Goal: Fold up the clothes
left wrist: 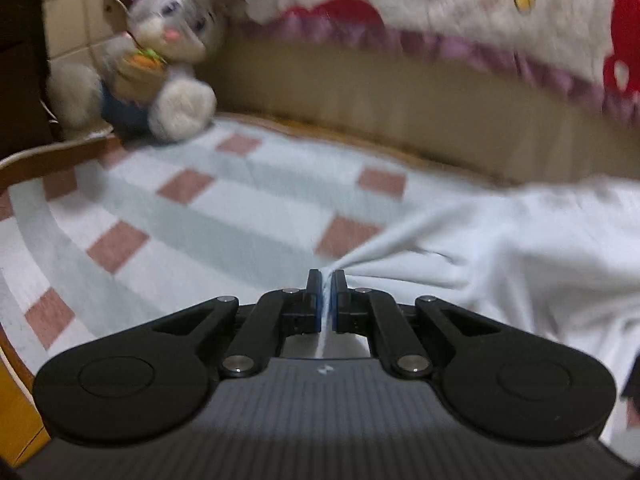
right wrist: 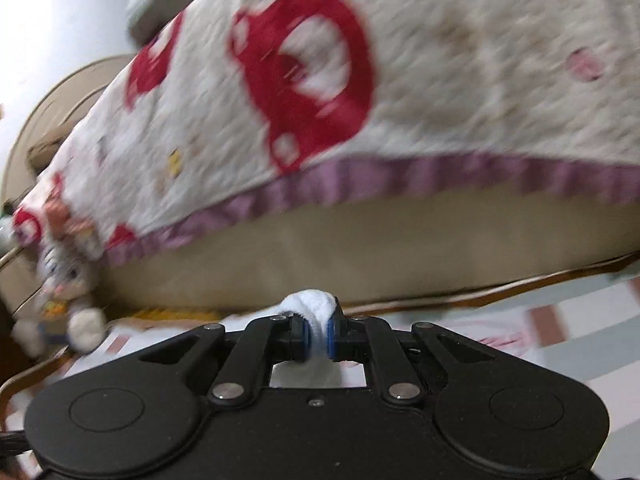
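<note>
The left gripper is clamped on a thin edge of the white garment, its blue-lined pads pressed together with only a sliver of cloth running back between them. From that pinch the fabric fans out to the right in taut creases and spreads in loose folds over the checked cloth, a pale sheet with grey-green bands and small reddish-brown squares. The garment lies on the right part of this cloth, near a tan padded ledge that runs across behind it.

In the right wrist view the right gripper is closed on a thicker bunch of the same white garment; a rounded roll of fabric bulges up above the pads and more of it shows below, through the gap in the gripper body. Both views are blurred.

A grey plush rabbit holding an orange and green toy sits at the far left corner of the checked cloth, against the ledge. Above the ledge hangs a cream blanket with red motifs and a purple frilled hem
</note>
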Tool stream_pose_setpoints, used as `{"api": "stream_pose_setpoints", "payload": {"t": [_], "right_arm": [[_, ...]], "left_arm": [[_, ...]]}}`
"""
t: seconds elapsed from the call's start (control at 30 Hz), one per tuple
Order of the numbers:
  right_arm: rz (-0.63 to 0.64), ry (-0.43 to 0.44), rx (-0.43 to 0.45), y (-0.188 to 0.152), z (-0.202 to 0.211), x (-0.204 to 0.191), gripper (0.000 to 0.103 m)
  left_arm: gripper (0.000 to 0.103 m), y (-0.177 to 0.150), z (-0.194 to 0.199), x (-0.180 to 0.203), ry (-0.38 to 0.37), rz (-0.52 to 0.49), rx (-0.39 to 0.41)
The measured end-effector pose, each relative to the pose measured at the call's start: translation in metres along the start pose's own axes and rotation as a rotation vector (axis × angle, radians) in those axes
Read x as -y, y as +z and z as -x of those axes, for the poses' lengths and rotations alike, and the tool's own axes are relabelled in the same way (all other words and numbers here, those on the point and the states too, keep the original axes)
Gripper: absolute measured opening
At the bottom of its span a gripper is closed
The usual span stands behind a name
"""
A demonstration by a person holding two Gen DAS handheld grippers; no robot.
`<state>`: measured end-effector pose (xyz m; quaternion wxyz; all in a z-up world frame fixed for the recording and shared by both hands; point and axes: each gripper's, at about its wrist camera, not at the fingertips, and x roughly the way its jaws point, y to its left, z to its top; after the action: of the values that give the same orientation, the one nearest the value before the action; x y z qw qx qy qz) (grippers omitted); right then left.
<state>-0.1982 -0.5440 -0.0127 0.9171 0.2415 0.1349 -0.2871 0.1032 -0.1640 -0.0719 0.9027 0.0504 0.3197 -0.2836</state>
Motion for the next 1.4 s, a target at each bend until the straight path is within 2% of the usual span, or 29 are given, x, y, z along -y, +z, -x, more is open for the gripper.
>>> {"api": "stream_pose_setpoints", "payload": {"t": [0.13,0.27,0.37,0.47,0.53,0.67,0.7,0.77,0.83,0.9,0.93,0.97,1.0,1.03,1.1,1.17,1.27,1.37,1.4], "right_arm": [[-0.014,-0.108,0.068,0.021,0.034,0.021,0.011],[-0.029,-0.177,0.106,0.040,0.052,0.033,0.011],[0.008,-0.169,0.091,0.058,0.066,0.035,0.011],[0.048,-0.155,0.067,0.072,0.080,0.033,0.010],[0.074,-0.146,0.052,0.082,0.090,0.032,0.010],[0.072,-0.134,0.013,0.095,0.083,0.041,0.010],[0.078,-0.122,-0.007,0.096,0.072,0.042,0.010],[0.087,-0.098,0.005,0.093,0.042,0.043,0.010],[0.118,-0.085,0.033,0.086,0.010,0.039,0.012],[0.052,-0.158,-0.003,0.079,-0.031,0.041,0.033],[0.013,-0.208,-0.058,0.070,-0.046,0.043,0.044],[-0.025,-0.258,-0.115,0.062,-0.060,0.045,0.044],[-0.064,-0.309,-0.173,0.053,-0.074,0.047,0.044],[-0.104,-0.319,-0.219,0.040,-0.077,0.048,0.044],[-0.167,-0.267,-0.260,0.012,-0.066,0.047,0.045],[-0.176,-0.221,-0.282,-0.016,-0.047,0.045,0.046],[-0.208,-0.152,-0.281,-0.058,-0.014,0.044,0.047],[-0.334,-0.047,-0.400,-0.083,-0.020,0.045,0.049],[-0.342,-0.031,-0.403,-0.083,-0.025,0.044,0.049]], "left_arm": [[0.004,0.005,0.019,-0.001,-0.053,0.032,0.087],[0.003,0.021,0.041,0.010,-0.050,0.012,0.245],[0.003,0.035,0.061,0.007,-0.044,0.049,0.331],[0.003,0.044,0.080,0.001,0.016,0.065,0.405],[0.002,0.049,0.089,-0.013,0.052,0.112,0.442],[0.002,0.054,0.088,-0.044,0.092,0.201,0.461],[0.002,0.051,0.082,-0.048,0.111,0.204,0.466],[0.002,0.042,0.064,-0.052,0.149,0.202,0.468],[0.003,0.034,0.043,-0.054,0.223,0.203,0.421],[0.006,0.028,0.023,-0.061,0.267,0.214,0.325],[0.006,0.026,0.014,-0.063,0.291,0.202,0.264],[0.008,0.023,0.007,-0.063,0.303,0.189,0.210],[0.011,0.021,0.005,-0.063,0.279,0.178,0.174],[0.014,0.020,0.008,-0.060,0.238,0.178,0.168],[0.036,0.020,0.014,-0.056,0.157,0.180,0.155],[0.037,0.019,0.021,-0.045,0.048,0.185,0.133],[0.038,0.012,0.027,-0.011,-0.170,0.145,0.087],[0.038,-0.006,0.026,0.041,-0.347,0.030,0.019],[0.038,-0.012,0.026,0.059,-0.379,-0.008,0.008]]}}
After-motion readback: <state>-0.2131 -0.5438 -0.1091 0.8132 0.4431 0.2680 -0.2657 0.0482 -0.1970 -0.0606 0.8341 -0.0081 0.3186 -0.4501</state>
